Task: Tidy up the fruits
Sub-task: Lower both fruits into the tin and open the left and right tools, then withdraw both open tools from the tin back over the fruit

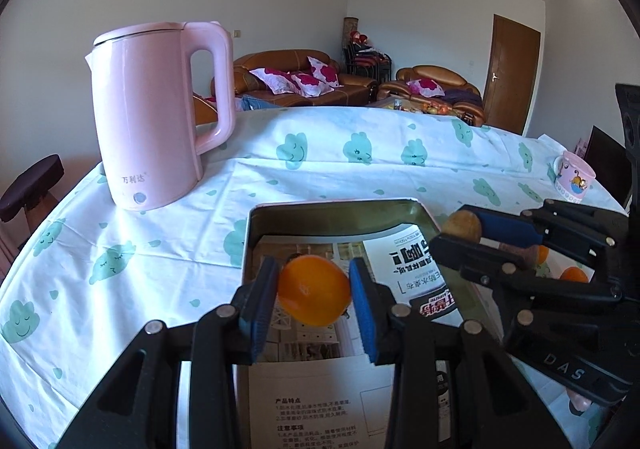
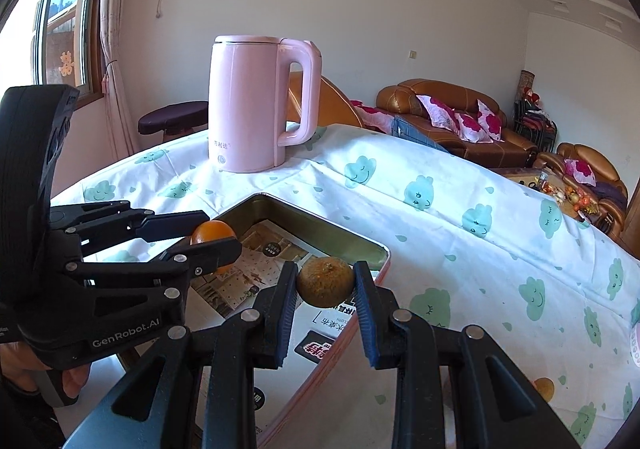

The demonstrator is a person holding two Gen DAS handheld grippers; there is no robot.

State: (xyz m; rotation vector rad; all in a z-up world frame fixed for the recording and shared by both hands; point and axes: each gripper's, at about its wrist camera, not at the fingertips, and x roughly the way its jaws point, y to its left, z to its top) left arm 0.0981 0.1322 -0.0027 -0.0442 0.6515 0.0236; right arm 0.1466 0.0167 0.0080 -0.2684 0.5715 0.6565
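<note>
Left wrist view: table under a white cloth printed with teal clouds. Pink kettle upright at far left of it. Nearer, an open metal tin with dull gold walls and printed leaflets lining the bottom. Left gripper clenched on a bright orange fruit, smooth, glossy, round, blue pads pressing both sides; the fruit hangs over the tin's interior. Right gripper enters from the right, clamping a brownish-green fruit above the tin's right rim.

Right wrist view: same brownish-green fruit, dull, rough-skinned, stem nub on top, squeezed between the right gripper's blue pads, above the tin's near corner. 1 small orange fruit lies on the cloth at lower right, outside the tin.
</note>
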